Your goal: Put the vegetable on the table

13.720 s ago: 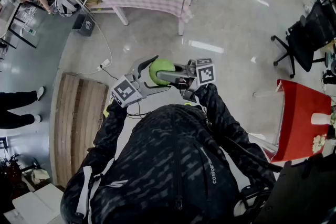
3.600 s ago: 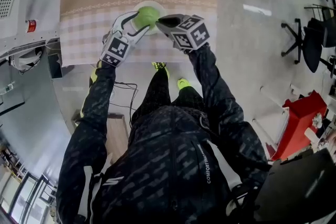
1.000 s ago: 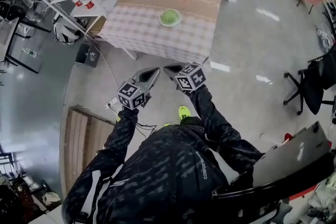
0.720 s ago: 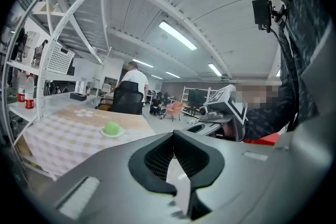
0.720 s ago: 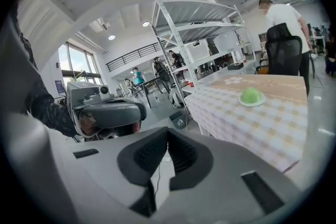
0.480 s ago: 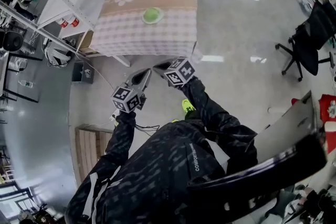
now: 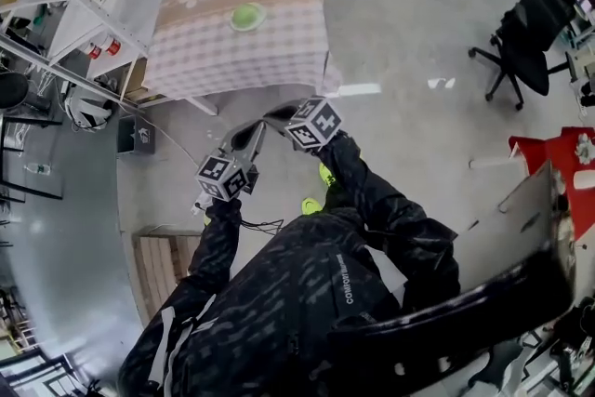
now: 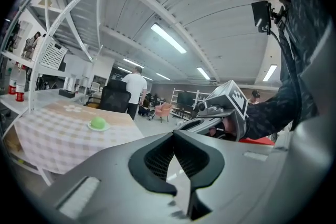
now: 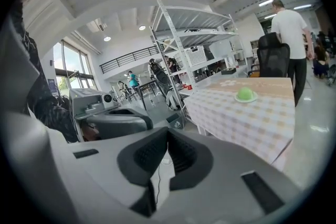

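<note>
Left tongs (image 7: 255,129) and right tongs (image 7: 276,115) both closed, empty; one veg (image 7: 246,15) on table (image 7: 232,60) at 12 o'clock, one chair (image 7: 522,44) at 2.

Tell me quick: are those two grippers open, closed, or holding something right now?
Left gripper: closed, holding nothing.
Right gripper: closed, holding nothing.

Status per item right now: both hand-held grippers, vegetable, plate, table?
left hand-held gripper: shut, empty
right hand-held gripper: shut, empty
green vegetable: on the plate, not held
white plate: on the table, carrying the vegetable
table: covered with a checked cloth
</note>
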`<state>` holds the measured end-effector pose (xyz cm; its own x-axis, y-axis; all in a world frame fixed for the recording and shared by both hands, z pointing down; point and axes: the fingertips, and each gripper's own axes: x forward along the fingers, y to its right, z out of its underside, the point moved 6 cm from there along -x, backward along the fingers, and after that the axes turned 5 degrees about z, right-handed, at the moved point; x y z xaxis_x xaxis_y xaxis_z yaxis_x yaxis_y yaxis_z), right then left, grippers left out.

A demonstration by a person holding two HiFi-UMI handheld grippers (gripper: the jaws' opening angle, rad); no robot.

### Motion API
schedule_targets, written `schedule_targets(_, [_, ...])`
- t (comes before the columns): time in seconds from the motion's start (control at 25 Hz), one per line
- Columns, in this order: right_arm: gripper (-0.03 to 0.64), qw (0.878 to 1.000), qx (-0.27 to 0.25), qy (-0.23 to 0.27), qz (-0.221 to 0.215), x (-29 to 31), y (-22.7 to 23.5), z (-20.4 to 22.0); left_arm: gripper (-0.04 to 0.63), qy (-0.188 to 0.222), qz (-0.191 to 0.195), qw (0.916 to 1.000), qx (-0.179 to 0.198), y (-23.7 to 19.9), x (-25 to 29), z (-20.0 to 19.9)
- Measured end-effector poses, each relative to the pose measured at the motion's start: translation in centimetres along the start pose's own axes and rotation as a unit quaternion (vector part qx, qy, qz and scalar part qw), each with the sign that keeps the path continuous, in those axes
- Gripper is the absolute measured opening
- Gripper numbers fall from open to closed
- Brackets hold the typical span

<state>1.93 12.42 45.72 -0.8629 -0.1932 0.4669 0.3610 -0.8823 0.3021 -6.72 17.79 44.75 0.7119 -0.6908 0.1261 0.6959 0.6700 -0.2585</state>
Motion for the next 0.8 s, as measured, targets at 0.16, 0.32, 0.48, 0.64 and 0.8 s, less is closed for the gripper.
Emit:
schedule_targets(0.16, [0.003,1.000,-0.004,0.015,-0.008,-1.4,-1.8,0.1,-0.005,0.005,-0.002,0.9999,0.010,1.6,-1.0,-0.2])
schedule_targets(0.32, [0.003,0.999,-0.014,0.031,-0.016,-2.2,-3.6,-0.4,-0.005,0.020,-0.011,0.9997,0.013,2.2,-3.1,-1.0])
schedule_targets(0.48, [0.003,0.998,-0.033,0.059,-0.018,-3.1,-5.4,-1.7,-0.005,0.032,-0.008,0.9991,0.026,2.6,-4.6,-2.1])
schedule_targets(0.64, [0.003,0.995,-0.042,0.085,-0.014,-3.8,-6.3,-2.0,-0.005,0.036,-0.007,0.9987,0.036,3.0,-4.9,-2.2])
schedule_targets(0.8, [0.003,0.993,-0.064,0.098,0.004,-4.4,-6.5,-2.1,-0.005,0.039,-0.007,0.9982,0.045,3.2,-4.8,-2.5])
